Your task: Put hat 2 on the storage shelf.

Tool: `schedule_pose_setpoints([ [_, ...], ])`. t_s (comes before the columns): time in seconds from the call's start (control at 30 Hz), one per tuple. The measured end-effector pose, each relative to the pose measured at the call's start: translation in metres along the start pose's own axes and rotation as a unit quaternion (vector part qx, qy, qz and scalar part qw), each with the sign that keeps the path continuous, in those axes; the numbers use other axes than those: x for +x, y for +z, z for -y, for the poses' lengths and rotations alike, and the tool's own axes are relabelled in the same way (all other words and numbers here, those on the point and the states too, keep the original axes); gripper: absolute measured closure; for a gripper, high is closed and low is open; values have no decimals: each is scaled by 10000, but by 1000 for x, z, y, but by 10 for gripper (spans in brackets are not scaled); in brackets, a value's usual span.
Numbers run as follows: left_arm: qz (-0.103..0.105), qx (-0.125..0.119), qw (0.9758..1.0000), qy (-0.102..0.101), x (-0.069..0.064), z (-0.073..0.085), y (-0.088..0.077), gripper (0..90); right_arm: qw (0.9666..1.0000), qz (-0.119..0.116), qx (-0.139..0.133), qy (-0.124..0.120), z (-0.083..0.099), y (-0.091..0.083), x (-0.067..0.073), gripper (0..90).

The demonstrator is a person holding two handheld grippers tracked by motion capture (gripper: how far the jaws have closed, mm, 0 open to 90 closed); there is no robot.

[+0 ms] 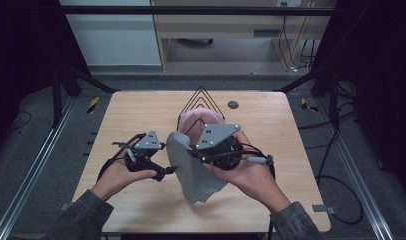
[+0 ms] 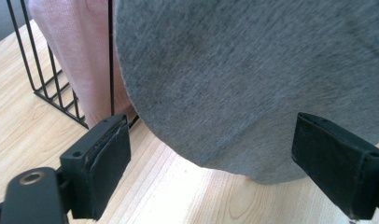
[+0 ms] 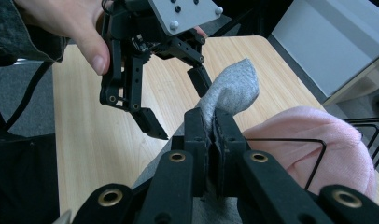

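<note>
Right gripper view shows my right gripper [image 3: 211, 128] clamped on the grey cloth [image 3: 232, 91]; my left gripper [image 2: 215, 165] stands wide apart just beside it, near the wire rack [image 2: 43, 79].

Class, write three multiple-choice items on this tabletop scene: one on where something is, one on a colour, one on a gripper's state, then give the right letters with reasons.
1. Where is the pink cloth?
A. in the black wire rack
B. on the floor
C. in the left gripper

2. What colour is the cloth that the right gripper holds?
A. red
B. grey
C. green

3. How do the left gripper's jaws stand?
A. shut on the pink cloth
B. shut on nothing
C. open

Answers: 1 A, the rack's wires stand around the pink cloth. 2 B, grey fabric sits between the shut jaws. 3 C, its jaws stand wide apart, with the grey cloth ahead.
</note>
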State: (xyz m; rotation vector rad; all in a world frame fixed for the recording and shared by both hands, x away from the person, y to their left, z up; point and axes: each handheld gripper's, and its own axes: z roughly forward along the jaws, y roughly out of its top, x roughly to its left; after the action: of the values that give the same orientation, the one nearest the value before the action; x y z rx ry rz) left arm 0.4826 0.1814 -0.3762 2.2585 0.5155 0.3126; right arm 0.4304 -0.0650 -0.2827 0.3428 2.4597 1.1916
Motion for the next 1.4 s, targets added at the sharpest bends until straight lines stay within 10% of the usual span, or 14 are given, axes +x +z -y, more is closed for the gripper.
schedule_pose_setpoints([
  [0.37,420,-79,9990,-134,11,3,20,156,10000,-29,-7,81,6,3,-3,858],
  [0.57,473,-153,9988,3,9,1,25,657,9998,6,44,187,13,5,-7,858],
  [0.73,468,1,9988,106,2,-4,25,852,9992,99,89,376,24,4,-16,857],
  [1.13,16,276,9991,314,-6,-27,1,872,9951,440,98,878,45,-8,-42,857],
  [1.4,-416,231,9973,563,-4,-75,-34,873,9923,685,-225,1011,27,-30,-56,857],
])
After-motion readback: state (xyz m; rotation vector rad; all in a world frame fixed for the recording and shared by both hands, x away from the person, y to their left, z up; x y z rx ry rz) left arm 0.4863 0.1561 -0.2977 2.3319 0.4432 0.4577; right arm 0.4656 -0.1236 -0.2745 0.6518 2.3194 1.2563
